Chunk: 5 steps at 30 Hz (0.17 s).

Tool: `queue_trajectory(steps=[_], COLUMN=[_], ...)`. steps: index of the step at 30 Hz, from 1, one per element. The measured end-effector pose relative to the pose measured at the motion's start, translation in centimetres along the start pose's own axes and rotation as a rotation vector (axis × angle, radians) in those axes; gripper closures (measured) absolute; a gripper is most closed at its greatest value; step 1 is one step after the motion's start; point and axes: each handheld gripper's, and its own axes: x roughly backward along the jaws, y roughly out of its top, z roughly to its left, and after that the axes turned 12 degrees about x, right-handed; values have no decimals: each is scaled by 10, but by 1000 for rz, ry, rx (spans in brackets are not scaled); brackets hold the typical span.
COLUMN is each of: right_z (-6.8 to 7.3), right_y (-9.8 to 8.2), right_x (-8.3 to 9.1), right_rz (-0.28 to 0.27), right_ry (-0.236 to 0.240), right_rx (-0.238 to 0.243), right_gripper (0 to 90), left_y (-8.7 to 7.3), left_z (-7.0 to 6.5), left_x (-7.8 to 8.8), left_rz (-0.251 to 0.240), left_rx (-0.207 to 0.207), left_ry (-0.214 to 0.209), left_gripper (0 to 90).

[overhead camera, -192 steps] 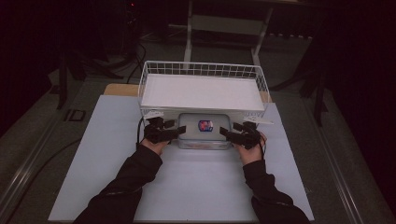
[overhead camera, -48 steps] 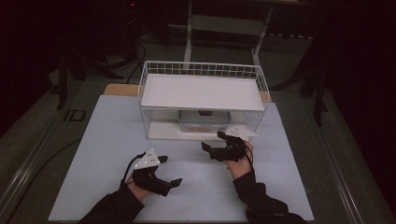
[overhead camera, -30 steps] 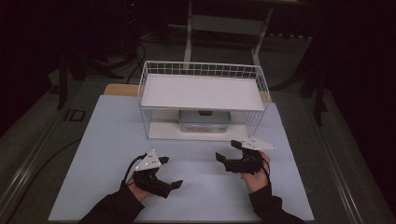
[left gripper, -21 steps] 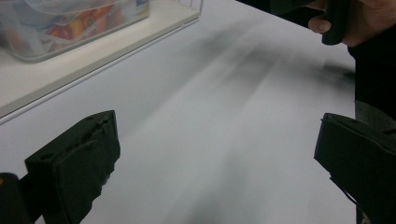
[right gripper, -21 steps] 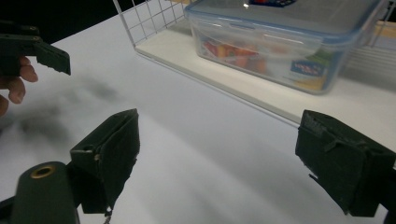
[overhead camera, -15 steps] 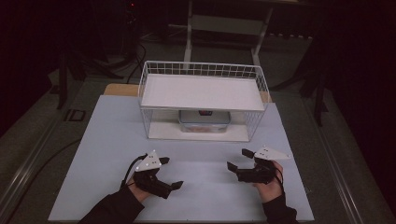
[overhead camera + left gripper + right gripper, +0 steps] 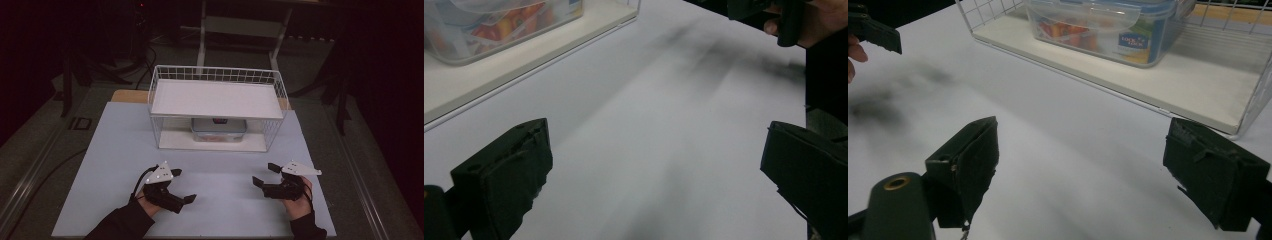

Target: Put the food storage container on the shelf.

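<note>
On the lower shelf of the wire rack (image 7: 216, 107), the clear food box (image 7: 218, 128) sits tucked in, lid on, so the stowing looks done. My left tongs (image 7: 178, 187) and right tongs (image 7: 265, 175) rest near the desk's (image 7: 115, 145) front edge, jaws spread, holding nothing.

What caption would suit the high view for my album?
Clear food container sits on the wire rack's lower shelf; left gripper and right gripper rest open on the table.
</note>
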Motion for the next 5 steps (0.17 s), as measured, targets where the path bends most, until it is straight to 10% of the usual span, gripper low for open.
queue_trajectory(steps=[5], right_z=[2], right_y=[-1], right_x=[-3], right_rz=[17], right_ry=[13], right_rx=[11], right_gripper=[143], left_y=[0], left_z=[0], left_x=[-1], left_rz=[3], left_rx=[-2], left_ry=[1], left_gripper=[3])
